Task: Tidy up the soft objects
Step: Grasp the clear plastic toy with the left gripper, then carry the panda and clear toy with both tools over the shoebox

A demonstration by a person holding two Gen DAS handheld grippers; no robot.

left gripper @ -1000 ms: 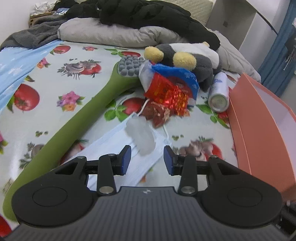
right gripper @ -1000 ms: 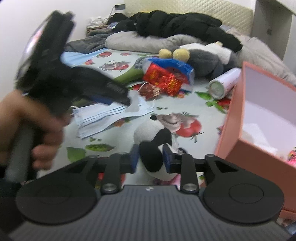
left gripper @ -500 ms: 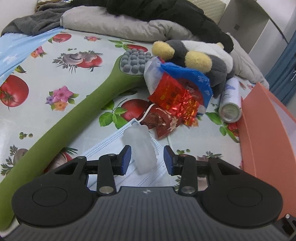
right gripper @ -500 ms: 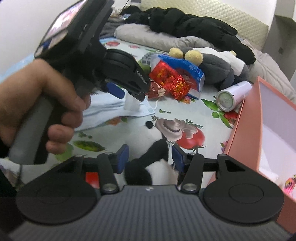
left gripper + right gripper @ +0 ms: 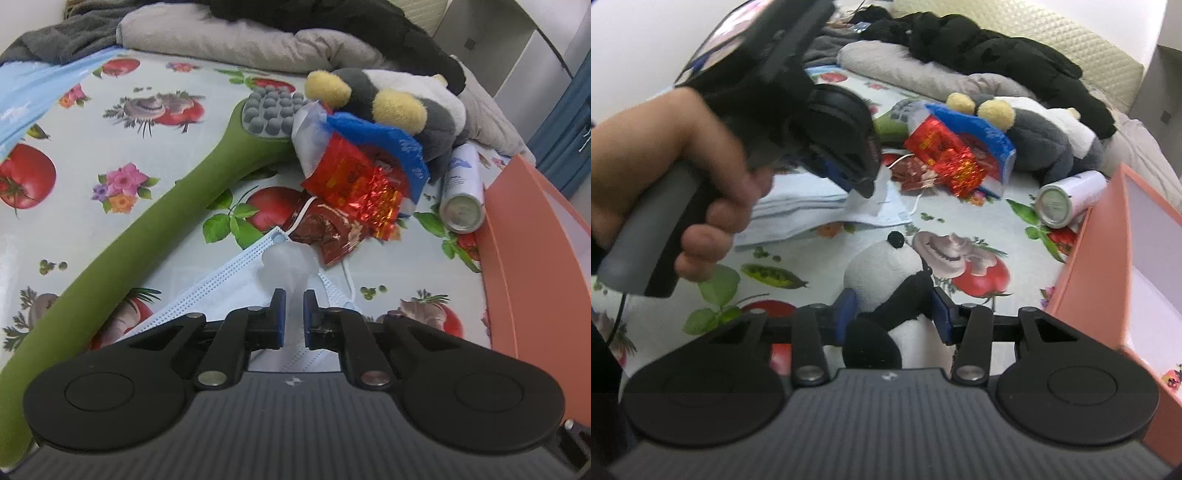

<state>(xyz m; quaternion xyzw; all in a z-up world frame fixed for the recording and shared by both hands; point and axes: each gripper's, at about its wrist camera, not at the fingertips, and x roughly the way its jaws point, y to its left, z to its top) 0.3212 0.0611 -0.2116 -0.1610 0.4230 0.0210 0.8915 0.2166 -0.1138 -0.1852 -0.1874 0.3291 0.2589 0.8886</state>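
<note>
A glossy printed bed cover [image 5: 92, 122] (tomatoes, flowers, mushrooms) carries a soft jumble. In the left wrist view a long, smooth green massager [image 5: 147, 236] with a grey knobbly head curves from 7 up to 12 o'clock; beside its head lie a crinkly red foil packet [image 5: 354, 181], a blue plastic bag [image 5: 388, 140] and a fuzzy grey-and-white plush toy [image 5: 406, 99] with yellow ears. A white spray can [image 5: 463, 192] rests at 2 o'clock against the smooth orange box [image 5: 532, 258]. The left gripper [image 5: 293, 314] is closing, its jaws narrow and pinching a translucent, squashy white toy [image 5: 286, 266] that sits on a pleated blue face mask [image 5: 207, 295]. In the right wrist view the right gripper [image 5: 892, 310] is closing at middling width around a plush panda [image 5: 886, 273], the pads pressing its black fur, just left of the box. A hand [image 5: 665, 177] grips the left gripper's handle at 9 o'clock.
</note>
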